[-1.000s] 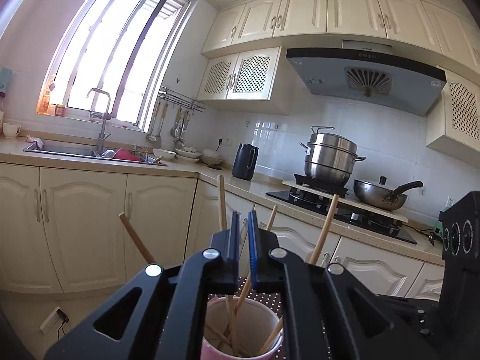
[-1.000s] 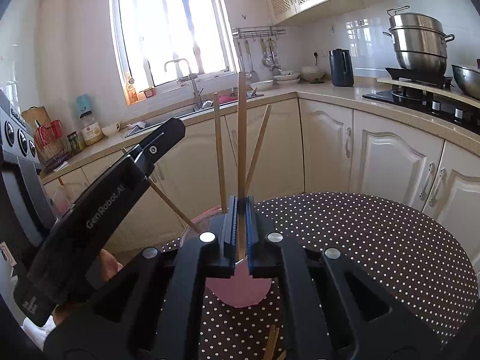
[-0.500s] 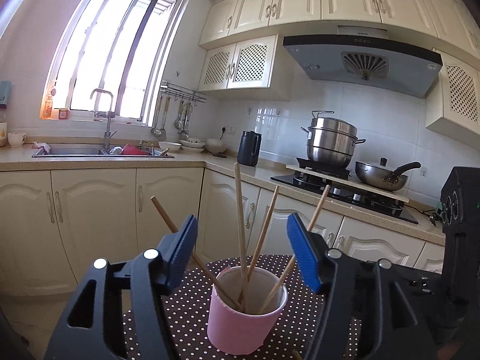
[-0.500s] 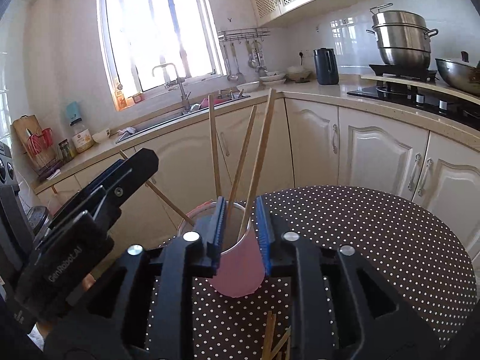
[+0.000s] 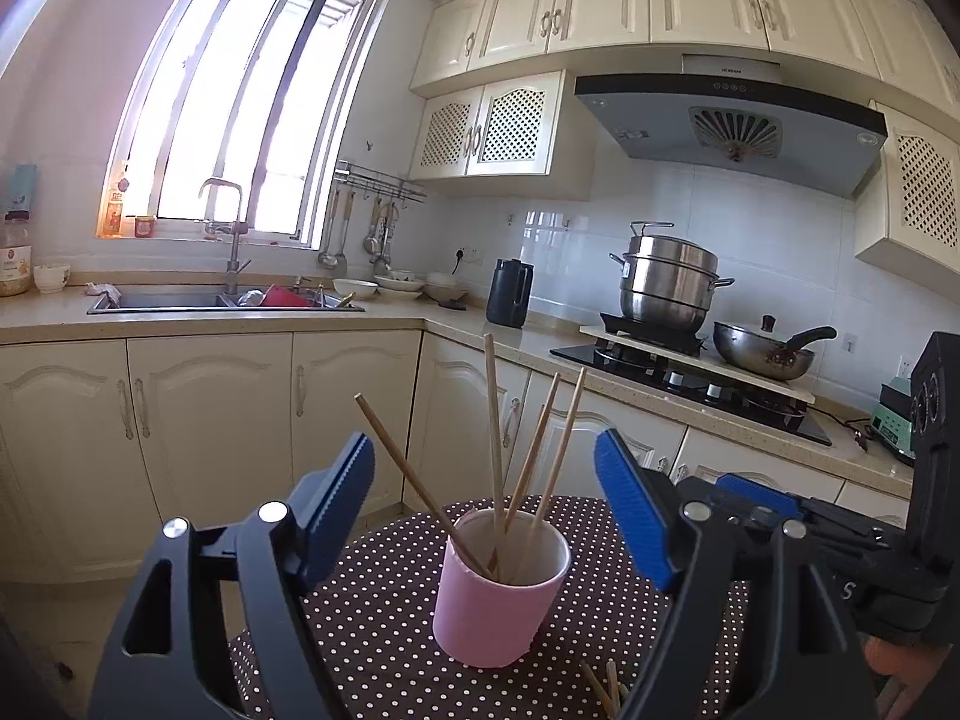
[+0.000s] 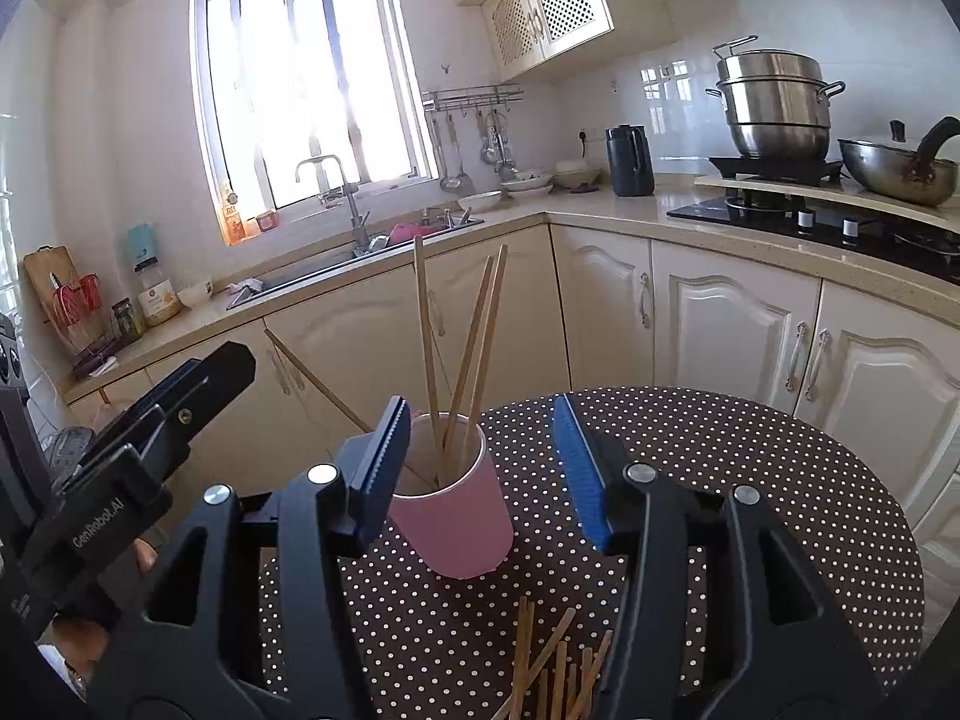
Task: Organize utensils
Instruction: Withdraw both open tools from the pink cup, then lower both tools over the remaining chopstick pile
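Observation:
A pink cup (image 5: 498, 594) stands on the round polka-dot table (image 5: 372, 630) and holds several wooden chopsticks (image 5: 493, 438) leaning in it. My left gripper (image 5: 486, 504) is open and empty, its blue pads on either side of the cup, set back from it. In the right wrist view the cup (image 6: 453, 510) and its chopsticks (image 6: 426, 336) sit between my open, empty right gripper's (image 6: 480, 468) jaws. Several loose chopsticks (image 6: 552, 666) lie on the table (image 6: 750, 480) in front of the cup. The left gripper's body shows at the left (image 6: 120, 450).
Kitchen counter with sink (image 5: 222, 300), black kettle (image 5: 509, 293), stacked steel pot (image 5: 666, 291) and wok (image 5: 765, 351) on the stove runs behind the table. Cabinet doors (image 6: 720, 324) stand close beyond the table's far edge.
Both grippers were shut on chopsticks over the cup; they opened, let the chopsticks drop into the cup, and pulled back and widened.

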The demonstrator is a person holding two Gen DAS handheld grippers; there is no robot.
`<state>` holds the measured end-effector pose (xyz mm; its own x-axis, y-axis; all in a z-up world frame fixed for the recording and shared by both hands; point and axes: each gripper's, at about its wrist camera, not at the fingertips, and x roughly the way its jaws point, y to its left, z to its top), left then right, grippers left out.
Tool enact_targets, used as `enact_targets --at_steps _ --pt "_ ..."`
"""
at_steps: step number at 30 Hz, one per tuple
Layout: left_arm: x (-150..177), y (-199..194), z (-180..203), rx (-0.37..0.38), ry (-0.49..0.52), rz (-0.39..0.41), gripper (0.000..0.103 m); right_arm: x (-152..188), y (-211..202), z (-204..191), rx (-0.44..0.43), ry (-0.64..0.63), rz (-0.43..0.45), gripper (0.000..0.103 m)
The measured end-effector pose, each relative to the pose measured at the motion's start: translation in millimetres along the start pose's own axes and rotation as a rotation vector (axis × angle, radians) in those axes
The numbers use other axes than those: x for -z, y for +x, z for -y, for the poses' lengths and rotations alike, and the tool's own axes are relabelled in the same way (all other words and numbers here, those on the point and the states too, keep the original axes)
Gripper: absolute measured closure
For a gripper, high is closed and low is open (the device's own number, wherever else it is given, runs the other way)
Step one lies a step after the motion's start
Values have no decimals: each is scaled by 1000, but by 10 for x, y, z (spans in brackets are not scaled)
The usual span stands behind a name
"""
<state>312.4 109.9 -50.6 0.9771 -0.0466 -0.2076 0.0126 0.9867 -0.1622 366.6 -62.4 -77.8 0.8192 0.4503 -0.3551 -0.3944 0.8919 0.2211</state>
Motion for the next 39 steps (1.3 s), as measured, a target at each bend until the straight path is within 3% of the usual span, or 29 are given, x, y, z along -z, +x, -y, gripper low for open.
enact_targets --at_steps 12,21,39 --pt "65 -291 292 12 43 -64 28 119 -525 55 0 -12 5 52" --pt "221 -379 509 66 63 -180 28 318 -710 223 24 -13 -69 52" --pt "1002 23 687 140 118 -616 29 814 -704 603 54 21 -292 51"
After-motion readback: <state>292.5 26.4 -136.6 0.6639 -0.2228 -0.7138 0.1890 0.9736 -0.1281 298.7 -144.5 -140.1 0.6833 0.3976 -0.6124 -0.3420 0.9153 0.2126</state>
